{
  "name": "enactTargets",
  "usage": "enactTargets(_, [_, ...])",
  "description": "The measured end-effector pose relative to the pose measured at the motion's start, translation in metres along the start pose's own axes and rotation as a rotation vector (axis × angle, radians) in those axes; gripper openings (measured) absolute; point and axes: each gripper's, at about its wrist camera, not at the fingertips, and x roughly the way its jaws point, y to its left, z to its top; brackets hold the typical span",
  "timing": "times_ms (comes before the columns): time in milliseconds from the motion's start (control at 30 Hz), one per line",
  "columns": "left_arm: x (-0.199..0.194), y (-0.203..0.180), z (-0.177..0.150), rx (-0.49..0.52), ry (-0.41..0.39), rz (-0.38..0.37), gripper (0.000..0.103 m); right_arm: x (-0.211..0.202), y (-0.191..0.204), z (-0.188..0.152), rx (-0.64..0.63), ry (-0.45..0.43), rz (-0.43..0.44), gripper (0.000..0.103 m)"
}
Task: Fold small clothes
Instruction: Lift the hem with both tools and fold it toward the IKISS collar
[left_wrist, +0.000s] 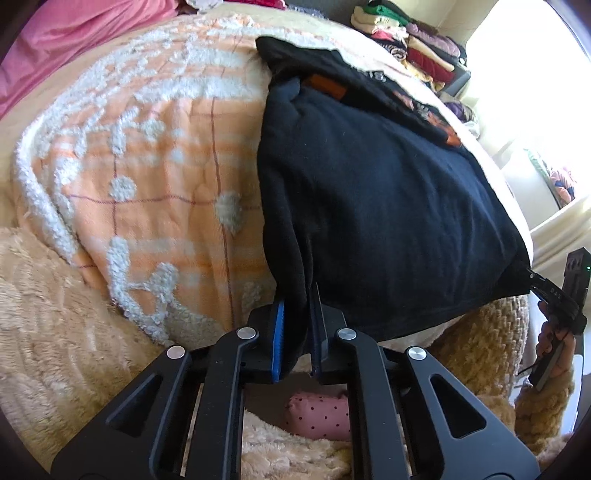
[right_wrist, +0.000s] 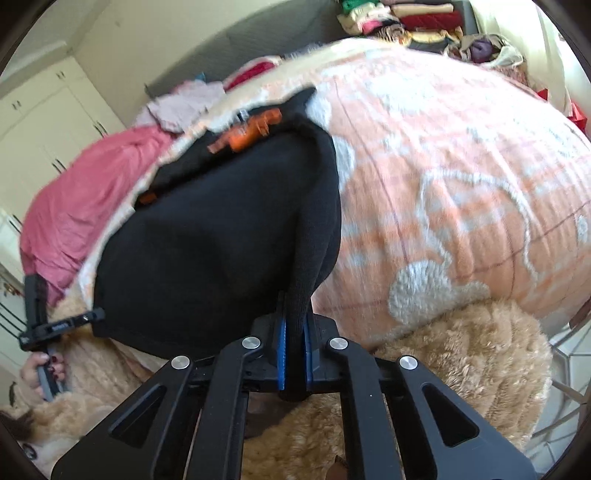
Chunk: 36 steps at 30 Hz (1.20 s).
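I have the left gripper (left_wrist: 298, 332) with its jaws clamped tight on one near corner of the black garment (left_wrist: 369, 206). The right gripper (right_wrist: 294, 350) pinches the other near corner, jaws narrowed onto bunched cloth. The garment lies spread on the orange-and-white blanket (left_wrist: 147, 177) on the bed, its near edge lifted off the blanket between my two grippers.

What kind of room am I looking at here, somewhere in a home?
Most likely a bedroom. The black garment held by both grippers lies on a bed covered with an orange-and-white blanket, stacks of folded clothes sit at the far side, and white cupboard doors line one wall.
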Motion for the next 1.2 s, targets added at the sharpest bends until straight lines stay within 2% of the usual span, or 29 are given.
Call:
enactTargets(267, [-0.032,-0.009,0.014,0.013,-0.098,-0.04,0.004,-0.031,0.005,0.017,-0.001,-0.117,0.073,0.006])
enactTargets(500, [-0.048,-0.012,0.031,0.014,-0.162,-0.052,0.004,-0.042,0.006,0.032,0.017,-0.166,0.091,0.006])
enactTargets(900, [-0.053,-0.012,0.069,0.006,-0.237,-0.072,0.004,-0.048,0.021,0.072,-0.014,-0.246,0.094,0.006])
enactTargets(1200, [-0.054,-0.007,0.095,-0.012,-0.281,-0.088,0.004,-0.042,0.028,0.095,-0.024,-0.274,0.071,0.006])
